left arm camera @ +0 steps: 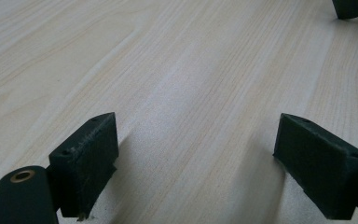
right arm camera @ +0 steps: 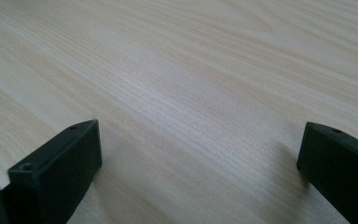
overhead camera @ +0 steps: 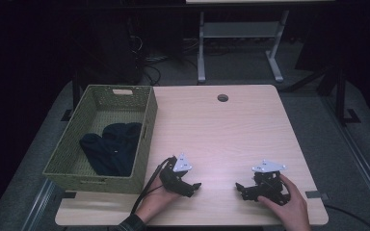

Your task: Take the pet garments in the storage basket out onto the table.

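My left gripper (overhead camera: pixel 196 186) rests low on the light wooden table (overhead camera: pixel 221 130) near its front edge, pointing right. In the left gripper view its gripper (left arm camera: pixel 196 158) stands open, with bare wood between the two black pads (left arm camera: pixel 86 161). My right gripper (overhead camera: pixel 239 186) lies a short way to the right, pointing left toward the other one. The right gripper view has that gripper (right arm camera: pixel 198 168) open wide too, nothing between its pads (right arm camera: pixel 60 172). A green woven basket (overhead camera: pixel 147 125) at the table's left holds dark cloth (overhead camera: pixel 111 147).
A round cable hole (overhead camera: pixel 222 98) sits near the table's far edge. Beyond the table stand white desk legs (overhead camera: pixel 201 48) and dark equipment on the floor. A tip of the right gripper (left arm camera: pixel 352 8) shows at the top right of the left gripper view.
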`<control>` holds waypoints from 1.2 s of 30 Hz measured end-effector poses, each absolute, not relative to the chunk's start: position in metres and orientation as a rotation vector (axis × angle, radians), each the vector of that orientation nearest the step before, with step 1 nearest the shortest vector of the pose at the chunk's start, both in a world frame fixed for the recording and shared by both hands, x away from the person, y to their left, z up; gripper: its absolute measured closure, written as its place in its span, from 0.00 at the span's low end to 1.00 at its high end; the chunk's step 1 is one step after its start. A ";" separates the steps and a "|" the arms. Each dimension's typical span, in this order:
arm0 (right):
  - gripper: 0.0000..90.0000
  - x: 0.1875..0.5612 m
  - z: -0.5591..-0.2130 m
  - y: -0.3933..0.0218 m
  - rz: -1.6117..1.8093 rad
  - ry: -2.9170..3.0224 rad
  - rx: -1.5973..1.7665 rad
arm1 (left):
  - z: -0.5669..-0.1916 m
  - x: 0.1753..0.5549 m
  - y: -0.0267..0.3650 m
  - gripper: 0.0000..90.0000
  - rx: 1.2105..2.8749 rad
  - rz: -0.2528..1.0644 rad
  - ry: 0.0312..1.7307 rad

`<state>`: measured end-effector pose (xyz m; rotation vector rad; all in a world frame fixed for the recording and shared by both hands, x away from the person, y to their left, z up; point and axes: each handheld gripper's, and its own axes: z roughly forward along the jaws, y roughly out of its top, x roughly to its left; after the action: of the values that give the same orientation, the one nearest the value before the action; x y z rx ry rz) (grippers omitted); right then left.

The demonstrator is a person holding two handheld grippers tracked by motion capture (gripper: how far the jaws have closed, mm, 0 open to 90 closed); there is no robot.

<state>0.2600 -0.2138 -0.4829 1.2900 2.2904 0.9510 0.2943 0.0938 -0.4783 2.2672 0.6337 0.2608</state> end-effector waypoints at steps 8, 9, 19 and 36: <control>0.00 0.260 -0.483 -0.214 0.950 2.290 1.295 | -0.478 0.295 0.094 0.15 2.263 0.252 0.630; 0.00 0.260 -0.483 -0.214 0.951 2.291 1.296 | -0.478 0.295 0.094 0.15 2.261 0.249 0.627; 0.00 0.260 -0.483 -0.214 0.951 2.291 1.296 | -0.475 0.295 0.093 0.15 2.257 0.209 0.639; 0.00 0.260 -0.483 -0.214 0.951 2.291 1.296 | -0.459 0.299 0.100 0.15 2.246 0.216 0.652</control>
<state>0.2598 -0.2136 -0.4828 1.2961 2.2907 0.9509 0.2988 0.0996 -0.4587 2.2461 0.6524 0.2164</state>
